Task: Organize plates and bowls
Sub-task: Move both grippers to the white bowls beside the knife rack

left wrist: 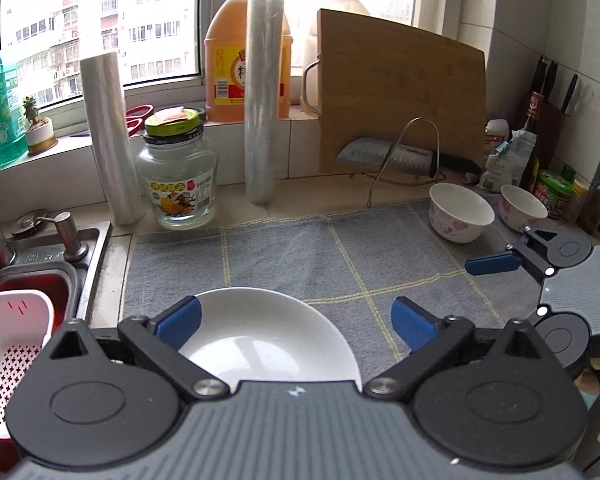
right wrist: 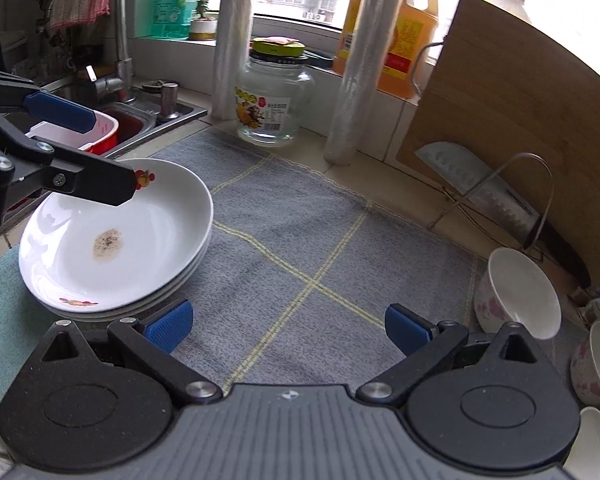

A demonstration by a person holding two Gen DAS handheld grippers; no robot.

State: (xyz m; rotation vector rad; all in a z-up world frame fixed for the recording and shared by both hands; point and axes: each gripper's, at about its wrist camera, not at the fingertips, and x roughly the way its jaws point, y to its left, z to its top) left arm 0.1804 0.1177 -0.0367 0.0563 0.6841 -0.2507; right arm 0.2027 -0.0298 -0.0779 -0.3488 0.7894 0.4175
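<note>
Plates (right wrist: 116, 236) stacked at the left edge of the grey mat (right wrist: 300, 248), near the sink (right wrist: 140, 120); top one carries a brown smear at centre. Left gripper (left wrist: 296, 320) hovers over the stack with jaws spread wide, nothing between the pads. Right gripper (right wrist: 288, 326) likewise spread and empty, over bare mat mid-surface. Bowls (right wrist: 520, 292) sit at the mat's right edge, one nearest, two more just beyond it toward the corner, floral outsides. Judgement: glazed ceramic, stiff, fairly heavy as a stack, slick and chippable. Best purchase looks like the rim, one pad inside and one outside the wall; bowls likely light enough for a single rim pinch.
</note>
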